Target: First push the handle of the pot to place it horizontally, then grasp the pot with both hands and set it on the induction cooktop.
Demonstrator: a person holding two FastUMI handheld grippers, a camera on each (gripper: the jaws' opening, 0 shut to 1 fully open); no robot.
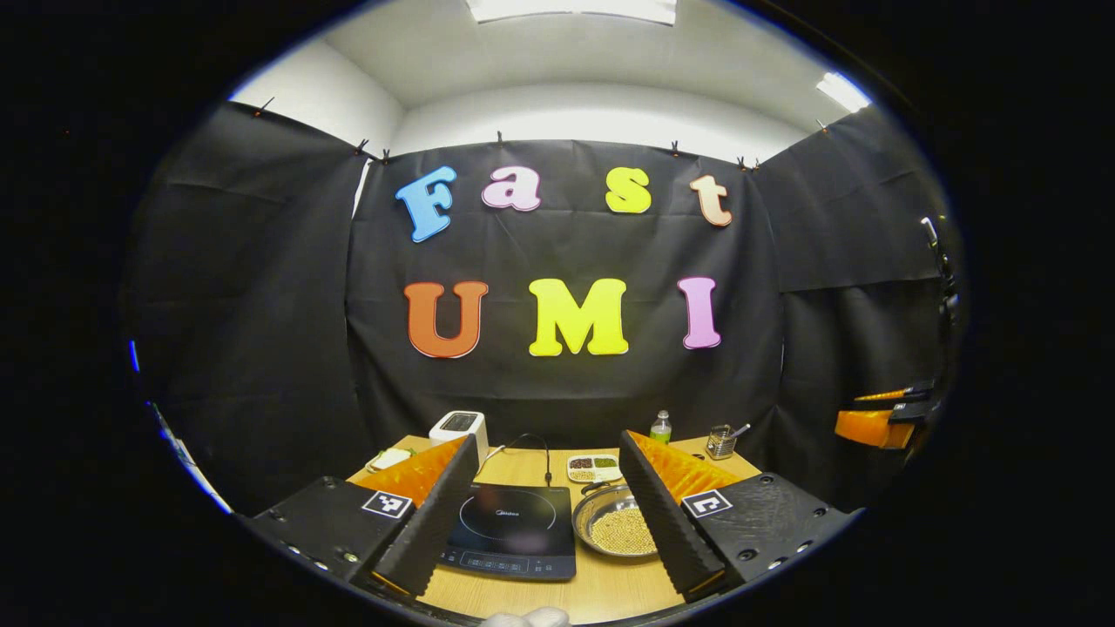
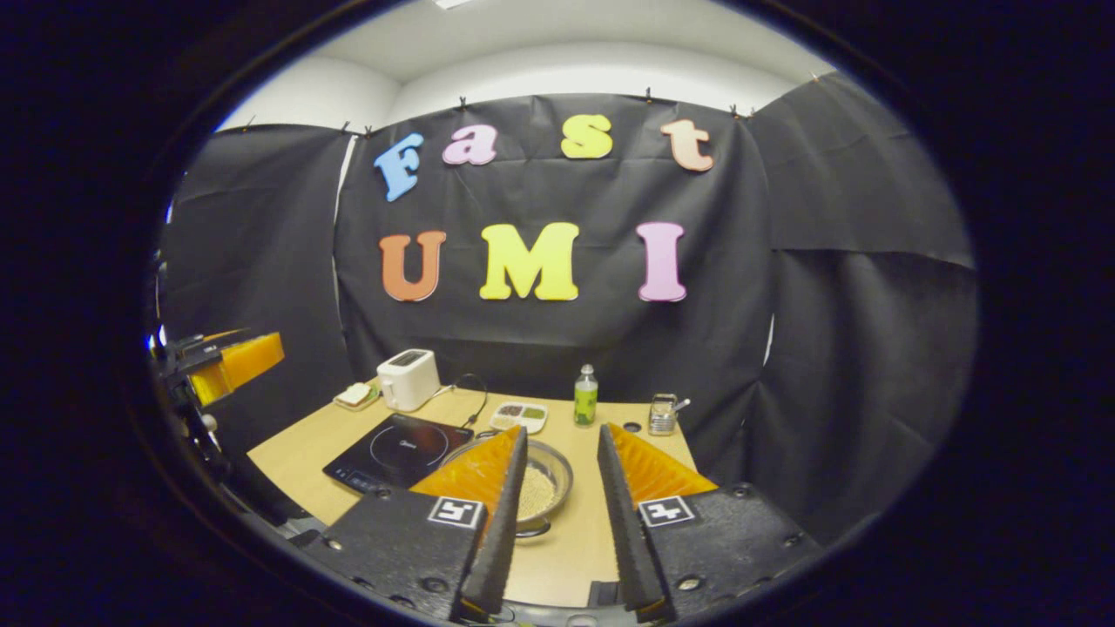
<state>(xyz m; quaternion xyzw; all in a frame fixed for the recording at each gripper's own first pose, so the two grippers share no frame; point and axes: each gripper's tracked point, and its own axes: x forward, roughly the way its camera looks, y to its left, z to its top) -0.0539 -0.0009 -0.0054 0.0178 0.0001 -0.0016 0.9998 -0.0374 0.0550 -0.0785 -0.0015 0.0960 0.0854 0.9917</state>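
A round metal pot (image 1: 614,527) filled with pale grains sits on the wooden table (image 1: 566,596), just right of the black induction cooktop (image 1: 510,522). My left gripper (image 1: 549,438) hangs above and in front of both, open, its fingers framing the cooktop and part of the pot. In the right gripper view the pot (image 2: 549,479) lies behind the left finger of my right gripper (image 2: 562,431), which is open and empty. A small dark handle (image 2: 531,528) sticks out at the pot's near rim. The cooktop (image 2: 396,451) lies to the pot's left.
Along the table's back stand a white toaster (image 2: 408,379), a divided snack dish (image 2: 519,416), a green bottle (image 2: 586,396) and a glass jar with a spoon (image 2: 664,414). A small plate (image 2: 355,396) lies by the toaster. The cooktop's cable (image 1: 533,442) runs to the back.
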